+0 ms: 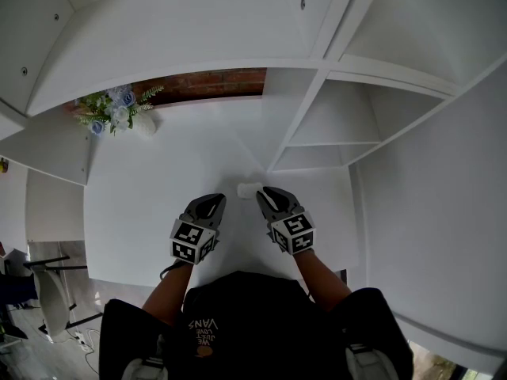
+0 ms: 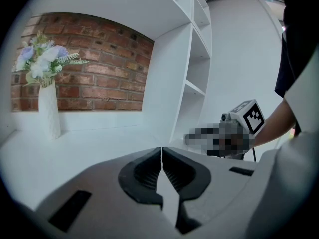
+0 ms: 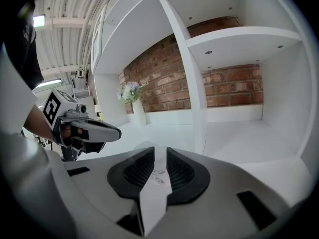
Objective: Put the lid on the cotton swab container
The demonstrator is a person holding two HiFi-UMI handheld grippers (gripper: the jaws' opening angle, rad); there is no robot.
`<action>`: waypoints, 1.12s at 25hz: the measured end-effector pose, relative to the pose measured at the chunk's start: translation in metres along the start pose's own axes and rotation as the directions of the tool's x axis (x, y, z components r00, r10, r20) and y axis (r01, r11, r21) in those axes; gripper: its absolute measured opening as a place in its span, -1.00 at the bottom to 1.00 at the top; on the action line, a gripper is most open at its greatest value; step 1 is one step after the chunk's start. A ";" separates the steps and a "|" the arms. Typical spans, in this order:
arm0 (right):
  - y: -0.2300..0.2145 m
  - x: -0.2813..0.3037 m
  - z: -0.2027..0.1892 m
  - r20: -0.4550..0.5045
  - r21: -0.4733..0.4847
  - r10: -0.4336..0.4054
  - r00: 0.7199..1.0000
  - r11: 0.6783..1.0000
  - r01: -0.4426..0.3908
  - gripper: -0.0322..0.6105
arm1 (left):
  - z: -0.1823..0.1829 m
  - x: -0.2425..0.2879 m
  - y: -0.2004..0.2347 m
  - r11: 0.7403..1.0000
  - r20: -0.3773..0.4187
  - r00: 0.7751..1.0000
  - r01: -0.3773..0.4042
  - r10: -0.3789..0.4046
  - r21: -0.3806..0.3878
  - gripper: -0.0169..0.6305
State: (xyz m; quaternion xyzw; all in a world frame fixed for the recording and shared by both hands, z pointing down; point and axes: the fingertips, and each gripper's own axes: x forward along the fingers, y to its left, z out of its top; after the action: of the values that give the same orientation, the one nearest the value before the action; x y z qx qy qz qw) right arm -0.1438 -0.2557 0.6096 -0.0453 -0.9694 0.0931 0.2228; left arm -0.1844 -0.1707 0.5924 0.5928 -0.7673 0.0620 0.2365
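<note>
A small white cotton swab container (image 1: 249, 189) sits at the tips of my right gripper (image 1: 266, 194) on the white table (image 1: 158, 180). In the right gripper view a pale piece with faint print, the container (image 3: 158, 176), fills the gap between the pads, and the right gripper (image 3: 160, 164) is shut on it. Whether a lid sits on it I cannot tell. My left gripper (image 1: 211, 201) rests just left of the container, apart from it. Its jaws (image 2: 161, 156) are shut, pad against pad, with nothing between them.
A white vase of flowers (image 1: 119, 115) stands at the table's far left against a brick wall (image 1: 210, 81). A white shelf unit (image 1: 333, 125) with open compartments rises on the right, its upright post close behind the container.
</note>
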 end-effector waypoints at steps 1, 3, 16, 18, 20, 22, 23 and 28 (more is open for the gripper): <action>0.000 0.000 0.000 -0.002 0.002 0.001 1.000 1.000 -0.001 -0.68 | 0.000 -0.001 0.000 1.000 0.000 1.000 -0.002 0.002 -0.004 -0.91; 0.000 -0.001 0.000 -0.005 -0.001 -0.003 1.000 1.000 0.003 -0.68 | -0.001 -0.002 0.000 1.000 0.002 1.000 -0.004 0.004 -0.005 -0.91; 0.002 -0.011 0.001 0.002 0.024 -0.029 1.000 0.999 0.029 -0.68 | 0.004 -0.013 -0.001 1.000 0.027 1.000 -0.013 0.013 -0.011 -0.91; 0.003 -0.015 0.003 0.011 0.023 -0.038 0.999 0.999 0.037 -0.69 | 0.007 -0.015 -0.002 1.000 0.035 0.999 -0.011 0.011 -0.008 -0.91; 0.004 -0.021 0.008 0.024 0.019 -0.051 0.998 0.999 0.050 -0.76 | 0.010 -0.017 -0.005 1.000 0.046 0.999 -0.006 0.007 -0.006 -0.91; 0.006 -0.026 0.013 0.040 0.011 -0.063 0.997 0.998 0.063 -0.84 | 0.014 -0.021 -0.008 1.000 0.060 0.998 -0.001 0.001 -0.004 -0.92; 0.008 -0.029 0.016 0.050 0.008 -0.067 0.997 0.998 0.066 -0.86 | 0.017 -0.023 -0.009 1.000 0.068 0.998 0.002 -0.002 -0.003 -0.92; 0.016 -0.046 0.031 0.099 0.005 -0.080 0.992 0.997 0.079 -0.90 | 0.027 -0.030 -0.018 1.000 0.095 0.995 0.022 -0.023 0.015 -0.93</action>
State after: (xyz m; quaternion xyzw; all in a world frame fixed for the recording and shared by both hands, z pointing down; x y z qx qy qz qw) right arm -0.1157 -0.2505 0.5600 -0.0019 -0.9802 0.0870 0.1780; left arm -0.1697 -0.1597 0.5522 0.6055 -0.7705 0.0364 0.1961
